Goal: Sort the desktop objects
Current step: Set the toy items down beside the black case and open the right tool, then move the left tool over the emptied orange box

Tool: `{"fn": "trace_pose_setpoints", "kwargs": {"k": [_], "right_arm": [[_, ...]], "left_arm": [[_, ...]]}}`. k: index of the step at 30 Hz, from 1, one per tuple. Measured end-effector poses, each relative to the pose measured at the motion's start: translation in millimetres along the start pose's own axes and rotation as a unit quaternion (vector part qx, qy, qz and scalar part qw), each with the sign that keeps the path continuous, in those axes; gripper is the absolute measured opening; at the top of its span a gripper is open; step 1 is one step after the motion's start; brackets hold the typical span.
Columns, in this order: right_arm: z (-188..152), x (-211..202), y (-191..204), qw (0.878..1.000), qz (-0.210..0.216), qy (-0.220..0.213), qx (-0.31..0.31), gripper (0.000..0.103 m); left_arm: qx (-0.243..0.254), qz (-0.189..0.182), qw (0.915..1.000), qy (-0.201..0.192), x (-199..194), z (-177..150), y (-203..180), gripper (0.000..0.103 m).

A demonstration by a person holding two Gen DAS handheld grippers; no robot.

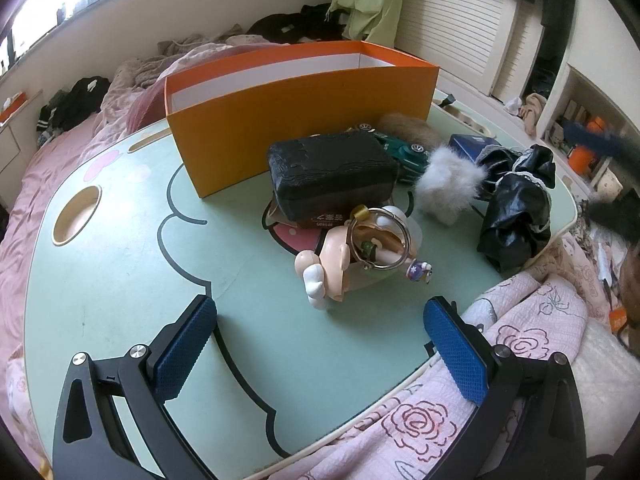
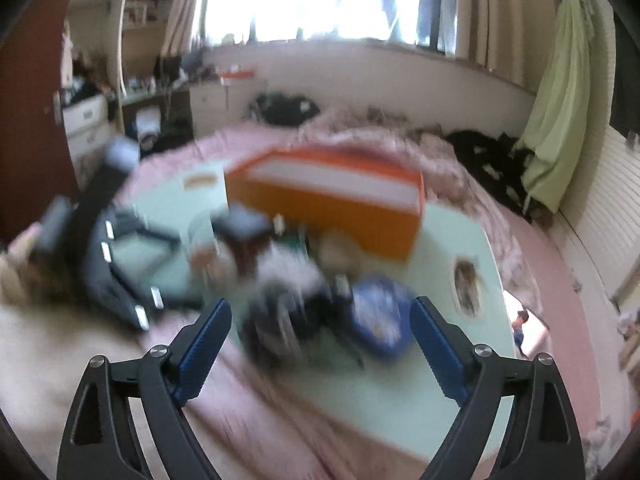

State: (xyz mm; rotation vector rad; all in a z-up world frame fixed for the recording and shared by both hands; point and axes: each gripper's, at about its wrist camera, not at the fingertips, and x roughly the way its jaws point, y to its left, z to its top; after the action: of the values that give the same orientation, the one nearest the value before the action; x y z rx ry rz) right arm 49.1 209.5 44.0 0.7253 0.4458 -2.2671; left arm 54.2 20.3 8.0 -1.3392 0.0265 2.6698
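In the left wrist view an orange open box [image 1: 304, 112] stands at the back of a pale green lap table [image 1: 120, 264]. In front of it lie a black case [image 1: 332, 168], a doll figure with a metal ring [image 1: 356, 252], a green toy car [image 1: 408, 152], a white fluffy pompom [image 1: 448, 180], a blue box [image 1: 472, 144] and black shiny cloth [image 1: 516, 208]. My left gripper [image 1: 320, 312] is open and empty, just short of the doll. The right wrist view is blurred; my right gripper [image 2: 320, 320] is open and empty over the dark cloth [image 2: 280, 320] and blue box [image 2: 380, 320], with the orange box [image 2: 332, 208] behind.
The table sits on a bed with pink bedding [image 1: 52, 184] and a floral quilt [image 1: 500, 360] at the right edge. A round cup hole [image 1: 78, 216] is at the table's left. The left gripper's body [image 2: 104, 248] shows at the left of the right wrist view.
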Motion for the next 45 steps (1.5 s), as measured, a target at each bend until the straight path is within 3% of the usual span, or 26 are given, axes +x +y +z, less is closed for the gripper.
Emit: {"fn": "trace_pose_setpoints", "kwargs": {"k": [5, 7, 9, 14, 18, 20, 22, 27, 33, 38, 42, 45], "right_arm": [[-26, 25, -3, 0.998, -0.016, 0.053, 0.012, 0.090], [-28, 41, -4, 0.998, -0.010, 0.066, 0.017, 0.070], [-22, 50, -7, 0.997, 0.007, 0.060, 0.043, 0.070], [-7, 70, -2, 0.997, 0.002, 0.055, 0.057, 0.070], [-17, 57, 8, 0.998, 0.012, 0.051, 0.039, 0.078], [-25, 50, 2, 0.998, 0.003, 0.037, 0.058, 0.087], [-32, 48, -9, 0.996, -0.002, 0.017, 0.093, 0.102], [-30, 53, -6, 0.997, -0.029, 0.019, 0.075, 0.103], [-30, 54, -4, 0.997, -0.027, 0.018, 0.075, 0.103], [-30, 54, -3, 0.997, -0.028, 0.018, 0.075, 0.103], [-30, 54, -3, 0.997, -0.028, 0.019, 0.075, 0.103], [-30, 54, -3, 0.997, -0.027, 0.018, 0.075, 0.103]], "left_arm": [[0.000, 0.000, 1.0000, 0.000, 0, 0, 1, 0.103], [0.000, 0.000, 1.0000, 0.000, 0, 0, 0, 0.103], [0.000, 0.001, 1.0000, -0.001, 0, 0, 1, 0.103], [-0.001, 0.000, 1.0000, -0.001, 1, 0, 2, 0.103], [0.000, 0.000, 1.0000, -0.001, 1, 0, 2, 0.103], [0.000, 0.001, 1.0000, 0.000, 1, 0, 2, 0.103], [0.000, 0.001, 1.0000, -0.001, 1, 0, 2, 0.103], [0.000, 0.001, 1.0000, -0.001, 1, 0, 2, 0.103], [-0.011, 0.006, 0.9999, -0.002, -2, 0, 6, 0.103], [-0.016, 0.033, 0.9987, -0.034, -31, 10, 16, 0.103], [-0.011, 0.066, 0.9936, -0.091, -74, 47, 24, 0.103], [-0.037, 0.017, 0.9943, -0.098, -86, 93, 36, 0.103]]}}
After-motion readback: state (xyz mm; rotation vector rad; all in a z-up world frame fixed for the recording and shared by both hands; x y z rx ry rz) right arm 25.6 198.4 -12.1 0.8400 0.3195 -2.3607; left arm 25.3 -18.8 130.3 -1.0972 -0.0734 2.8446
